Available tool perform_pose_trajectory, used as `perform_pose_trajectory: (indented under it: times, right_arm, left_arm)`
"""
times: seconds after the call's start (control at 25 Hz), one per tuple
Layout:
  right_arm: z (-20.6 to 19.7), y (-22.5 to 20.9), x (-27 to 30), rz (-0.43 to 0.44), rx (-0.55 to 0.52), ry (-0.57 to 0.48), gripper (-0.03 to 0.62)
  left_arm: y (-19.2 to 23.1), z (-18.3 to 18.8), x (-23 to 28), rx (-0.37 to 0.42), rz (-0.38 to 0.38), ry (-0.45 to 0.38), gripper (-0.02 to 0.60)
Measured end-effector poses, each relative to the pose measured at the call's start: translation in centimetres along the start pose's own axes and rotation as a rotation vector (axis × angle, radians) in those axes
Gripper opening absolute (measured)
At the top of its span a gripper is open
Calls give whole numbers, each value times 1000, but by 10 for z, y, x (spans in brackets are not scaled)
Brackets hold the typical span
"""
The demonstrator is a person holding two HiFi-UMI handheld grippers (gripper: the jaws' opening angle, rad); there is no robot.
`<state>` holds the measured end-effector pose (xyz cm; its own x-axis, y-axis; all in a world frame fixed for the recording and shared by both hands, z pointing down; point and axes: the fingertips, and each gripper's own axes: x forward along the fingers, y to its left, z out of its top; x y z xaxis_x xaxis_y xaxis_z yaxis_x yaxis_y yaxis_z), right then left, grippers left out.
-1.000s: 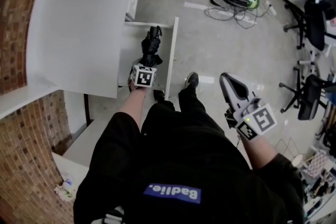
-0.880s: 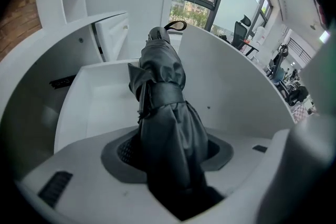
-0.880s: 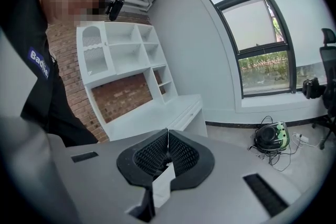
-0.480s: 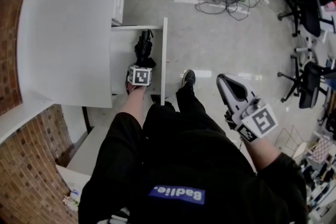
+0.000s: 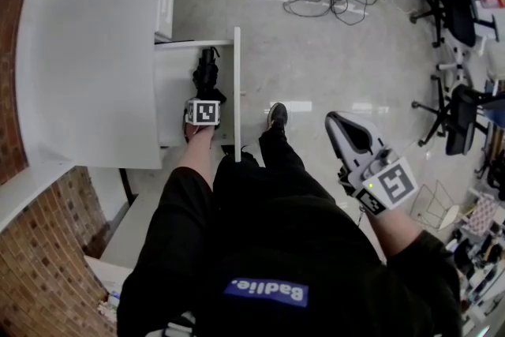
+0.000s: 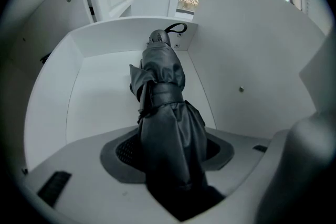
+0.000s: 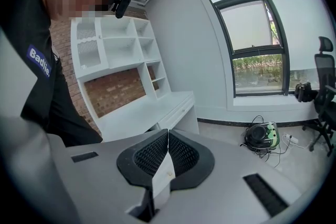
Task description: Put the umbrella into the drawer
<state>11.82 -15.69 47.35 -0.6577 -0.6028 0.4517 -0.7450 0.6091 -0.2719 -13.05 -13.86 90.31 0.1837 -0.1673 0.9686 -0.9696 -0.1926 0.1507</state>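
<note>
umbrella [image 6: 167,97]: black, folded and strapped. It is inside the open drawer [image 6: 102,94], lying lengthwise close to one side wall, with its looped end up at the far corner.
change: over the last second the umbrella and the tool carrying it have sunk from just above the drawer's rim to well down between its walls (clearest in the head view).
contact: I cannot tell whether the far end already rests on the drawer floor.
left tool [image 6: 169,152]: clamped on the near end of the umbrella, with fabric bunched between the pads. It points steeply down into the drawer.
drawer position: pulled out from under the white table [image 5: 95,51]. Nothing else shows inside it.
right tool [image 7: 167,150]: pads together on nothing. It is held out over the floor [image 5: 331,67], well apart from the drawer, and has hardly moved.
meaning: placement looks nearly done. What likely remains is letting go, lifting clear and perhaps pushing the drawer shut.
</note>
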Motion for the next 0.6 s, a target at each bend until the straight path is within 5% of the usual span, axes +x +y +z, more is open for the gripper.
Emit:
perform_pose_trajectory:
  times: [0.6]
  right_arm:
    - [6, 12, -10, -10, 1, -36, 31]
  left_arm:
    - [3, 4, -16, -8, -13, 28, 364]
